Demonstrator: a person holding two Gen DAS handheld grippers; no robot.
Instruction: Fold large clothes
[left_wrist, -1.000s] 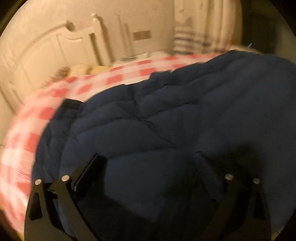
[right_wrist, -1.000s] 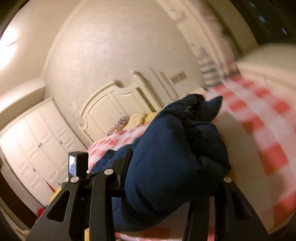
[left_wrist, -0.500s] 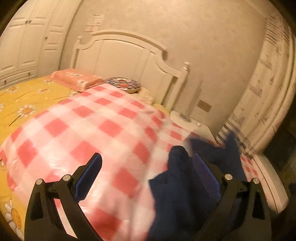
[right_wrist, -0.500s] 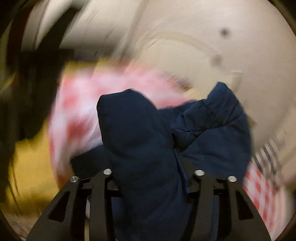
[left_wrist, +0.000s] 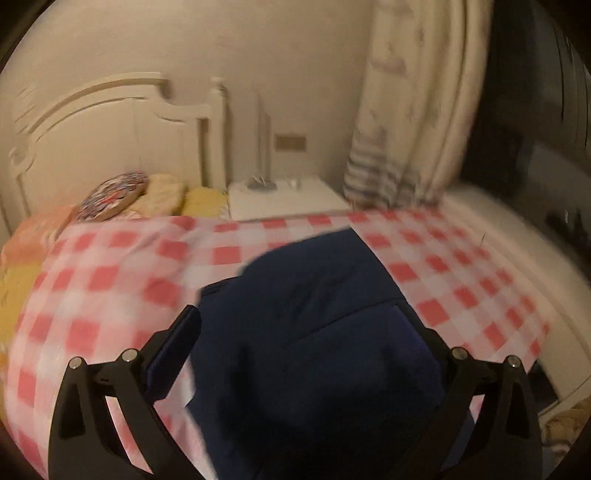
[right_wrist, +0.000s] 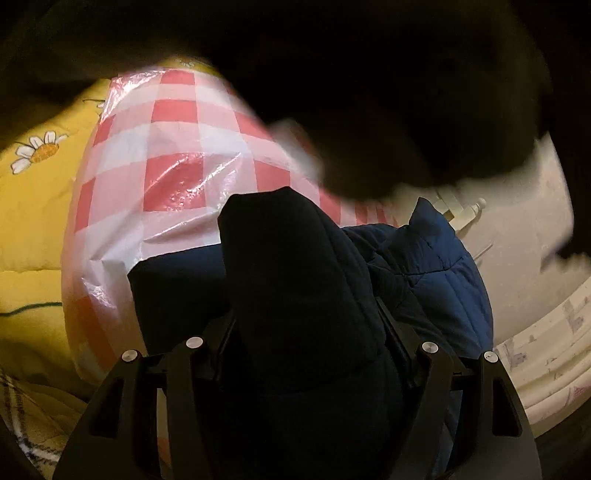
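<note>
Right gripper (right_wrist: 306, 325): jaws opening, a thick dark fold of the jacket (right_wrist: 436, 266) between them. Pads look about to come off the fabric or already have; can't tell exactly, it's dark in there. I'd call it a release in progress.

Left gripper (left_wrist: 303, 332): jaws wide. Jacket bulk fills the gap and lies against the right finger (left_wrist: 413, 332); the left finger (left_wrist: 177, 339) stands clear of it. Whether it grips anything I can't tell.

Jacket is on the checked sheet (right_wrist: 173, 170) on the bed. From the right gripper it runs from 6 up to 12, quilted part off at 2. From the left gripper it runs from 6 to about 1, long axis roughly along the tool's pointing line. Sheet shows at 9 to 11 and at 3. Nightstand (left_wrist: 284, 199) at 12, curtain (left_wrist: 417, 110) at 1, headboard (left_wrist: 110, 122) at 10.

Something dark and blurred blocks the right view from 11 to 2; can't identify it.

Judgement: both tools are at the near end of the jacket, the right one deeper in the fold. The next fold would go away from them along that axis.
</note>
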